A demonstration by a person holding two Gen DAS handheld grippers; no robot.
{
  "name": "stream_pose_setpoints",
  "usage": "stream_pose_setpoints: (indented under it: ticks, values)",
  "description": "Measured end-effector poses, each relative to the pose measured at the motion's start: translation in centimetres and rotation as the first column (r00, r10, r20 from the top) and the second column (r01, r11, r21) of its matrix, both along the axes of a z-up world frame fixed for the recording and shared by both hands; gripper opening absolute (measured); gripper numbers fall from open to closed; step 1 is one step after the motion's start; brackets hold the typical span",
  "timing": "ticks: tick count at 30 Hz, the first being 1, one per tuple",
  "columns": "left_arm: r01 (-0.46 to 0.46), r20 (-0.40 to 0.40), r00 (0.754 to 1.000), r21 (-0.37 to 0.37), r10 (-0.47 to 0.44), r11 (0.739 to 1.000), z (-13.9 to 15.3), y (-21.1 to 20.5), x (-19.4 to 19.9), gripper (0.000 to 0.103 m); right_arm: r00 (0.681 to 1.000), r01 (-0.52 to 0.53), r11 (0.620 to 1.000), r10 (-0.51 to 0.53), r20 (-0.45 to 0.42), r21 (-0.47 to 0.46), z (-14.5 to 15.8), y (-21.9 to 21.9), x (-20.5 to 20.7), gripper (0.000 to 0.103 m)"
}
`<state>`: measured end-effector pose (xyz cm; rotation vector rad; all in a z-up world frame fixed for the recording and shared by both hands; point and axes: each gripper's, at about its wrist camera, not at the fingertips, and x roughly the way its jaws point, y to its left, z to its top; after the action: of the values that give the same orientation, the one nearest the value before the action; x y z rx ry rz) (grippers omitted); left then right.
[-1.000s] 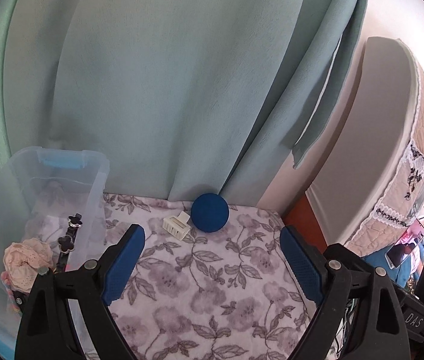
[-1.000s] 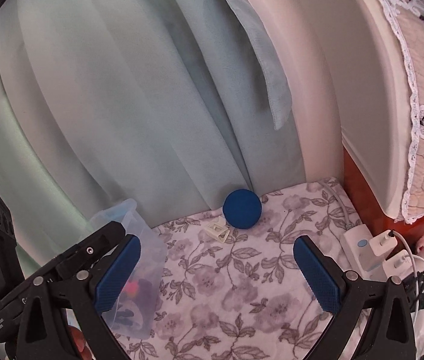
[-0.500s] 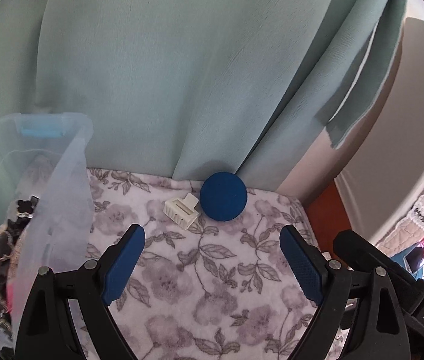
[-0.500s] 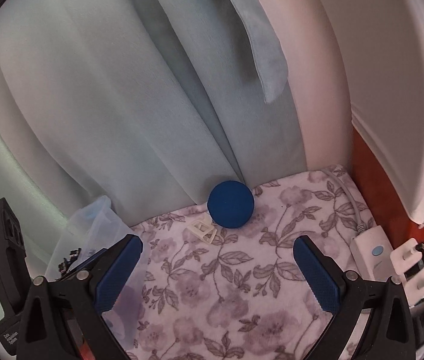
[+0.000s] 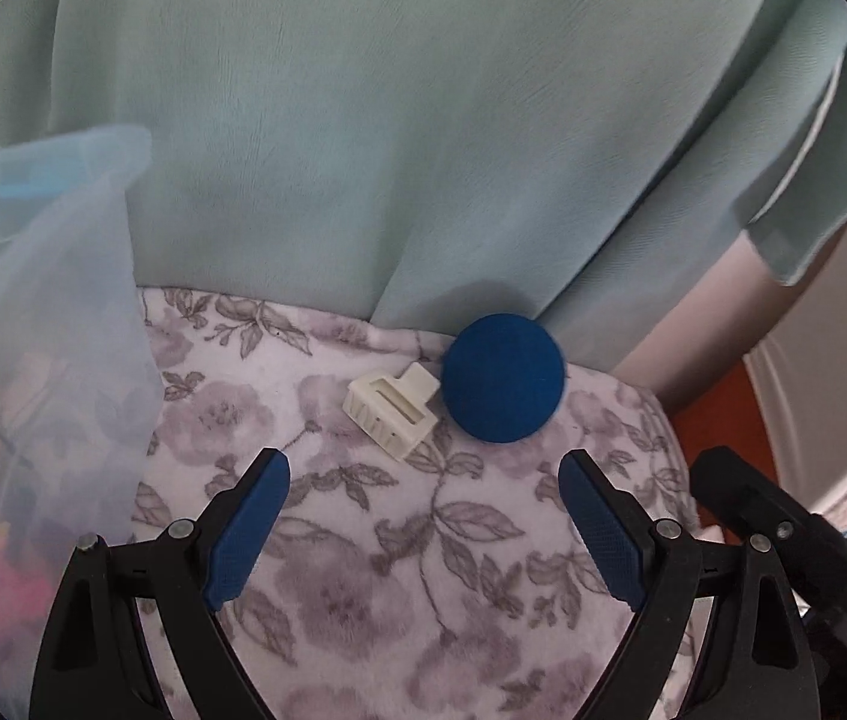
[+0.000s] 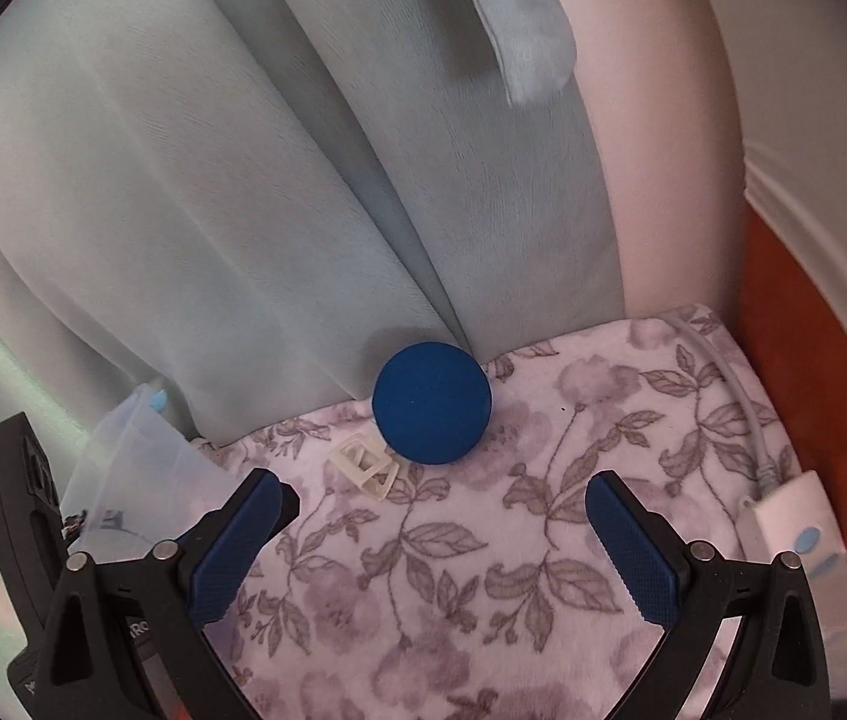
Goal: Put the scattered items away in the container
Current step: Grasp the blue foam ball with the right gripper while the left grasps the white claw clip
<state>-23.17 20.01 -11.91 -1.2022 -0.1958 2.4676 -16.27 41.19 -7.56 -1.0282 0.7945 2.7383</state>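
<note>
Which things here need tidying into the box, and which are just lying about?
For the job:
- blue ball
- white hair clip
- clear plastic box, where they go
- left gripper and right gripper, both open and empty

Just lying about:
- green curtain
- flowery cloth
- white power strip and cable

Left wrist view: you look down along your jaws, close over the floral surface (image 5: 423, 570), container (image 5: 45, 360) at left edge. Right wrist view: same downward tilt, set further right, container (image 6: 135, 456) far left. Shared: blue ball (image 5: 502, 377) (image 6: 432, 402), white clip (image 5: 392, 408) (image 6: 365, 463), curtain (image 5: 423, 120) (image 6: 243, 180).
</note>
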Motion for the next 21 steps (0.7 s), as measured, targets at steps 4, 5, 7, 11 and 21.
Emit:
stream_pose_setpoints:
  ticks: [4, 5, 7, 11, 21]
  values:
    - [-0.005, -0.003, 1.000, -0.031, 0.004, 0.999, -1.4, 0.5, -1.3, 0.092, 1.000, -0.012, 1.000, 0.012, 0.011, -0.006, -1.2, -0.1, -1.5, 0.103]
    - [-0.004, -0.002, 1.000, -0.035, 0.004, 0.999, -1.8, 0.7, -1.6, 0.092, 1.000, -0.015, 1.000, 0.015, 0.015, -0.007, -1.5, -0.1, -1.9, 0.103]
    - [-0.005, 0.000, 1.000, -0.045, 0.005, 0.999, -2.5, 0.8, -2.2, 0.092, 1.000, -0.022, 1.000, 0.023, 0.019, -0.014, -2.1, 0.0, -2.6, 0.103]
    - [-0.002, -0.004, 1.000, -0.068, 0.002, 0.998, -3.6, 1.1, -3.3, 0.091, 0.999, -0.038, 0.999, 0.038, 0.023, -0.021, -3.1, 0.1, -3.9, 0.102]
    - [0.023, -0.004, 1.000, -0.110, -0.024, 0.994, -6.2, 1.9, -5.1, 0.092, 0.996, -0.075, 0.996, 0.076, 0.045, -0.038, -5.4, -0.1, -6.9, 0.098]
